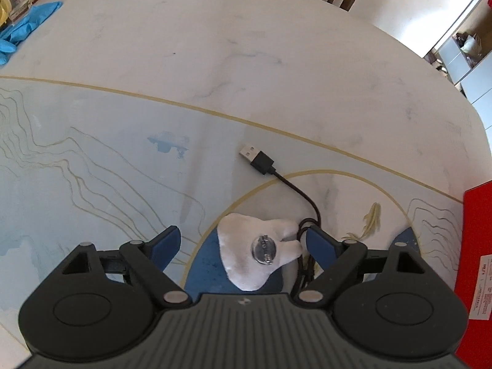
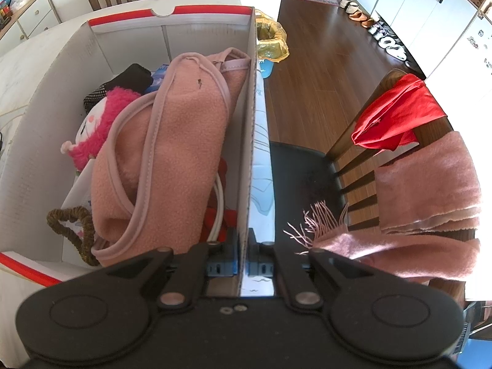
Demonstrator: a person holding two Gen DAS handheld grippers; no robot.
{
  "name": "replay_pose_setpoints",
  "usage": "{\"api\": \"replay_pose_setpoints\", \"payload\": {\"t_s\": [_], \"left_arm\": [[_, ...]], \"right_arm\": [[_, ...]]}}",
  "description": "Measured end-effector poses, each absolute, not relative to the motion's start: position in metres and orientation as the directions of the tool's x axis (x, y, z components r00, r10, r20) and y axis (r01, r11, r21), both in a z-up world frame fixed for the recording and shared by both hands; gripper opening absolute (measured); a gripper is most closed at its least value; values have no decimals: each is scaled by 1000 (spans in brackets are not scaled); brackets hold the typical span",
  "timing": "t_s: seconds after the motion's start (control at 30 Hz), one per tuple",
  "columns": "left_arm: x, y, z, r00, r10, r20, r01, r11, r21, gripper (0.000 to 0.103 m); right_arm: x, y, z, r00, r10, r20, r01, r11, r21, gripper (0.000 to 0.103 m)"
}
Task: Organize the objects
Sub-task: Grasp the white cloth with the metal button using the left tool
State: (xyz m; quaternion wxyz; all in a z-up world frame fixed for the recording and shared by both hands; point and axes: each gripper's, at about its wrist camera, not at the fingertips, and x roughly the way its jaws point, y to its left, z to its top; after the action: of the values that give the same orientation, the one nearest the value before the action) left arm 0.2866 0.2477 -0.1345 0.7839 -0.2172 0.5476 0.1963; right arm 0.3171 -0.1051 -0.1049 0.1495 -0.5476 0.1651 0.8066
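The left gripper (image 1: 243,243) is spread wide and holds nothing; a white plush (image 1: 256,253) with a metal disc lies between its fingers on the table (image 1: 246,61), the black cable (image 1: 286,181) just beyond it. Only the right view shows inside the box (image 2: 250,123): the right gripper (image 2: 243,266) is clamped on its near wall, and a pink fleece (image 2: 172,153) and pink doll (image 2: 95,123) lie inside.

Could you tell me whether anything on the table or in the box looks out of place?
Yes: a white plush badge lies pin-side up between the open left claw, with a black USB cable trailing loose beside it. The right claw grips the box wall.
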Motion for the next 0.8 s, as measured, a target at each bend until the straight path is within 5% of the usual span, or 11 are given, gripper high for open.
{"api": "replay_pose_setpoints", "payload": {"t_s": [0.07, 0.13, 0.33, 0.8], "left_arm": [[287, 246, -134, 324, 76, -943, -543, 832, -119, 81], [287, 246, -135, 330, 68, -942, -540, 832, -129, 63], [287, 245, -133, 347, 54, -936, -527, 837, -147, 50], [278, 214, -69, 407, -14, -913, -359, 917, -174, 46]], "right_arm": [[317, -105, -105, -356, 60, -933, -419, -902, 102, 4], [317, -105, -105, -368, 11, -930, -314, -943, 113, 4], [317, -105, -105, -368, 7, -930, -307, -945, 114, 4], [316, -106, -105, -369, 2, -929, -294, -949, 115, 4]]}}
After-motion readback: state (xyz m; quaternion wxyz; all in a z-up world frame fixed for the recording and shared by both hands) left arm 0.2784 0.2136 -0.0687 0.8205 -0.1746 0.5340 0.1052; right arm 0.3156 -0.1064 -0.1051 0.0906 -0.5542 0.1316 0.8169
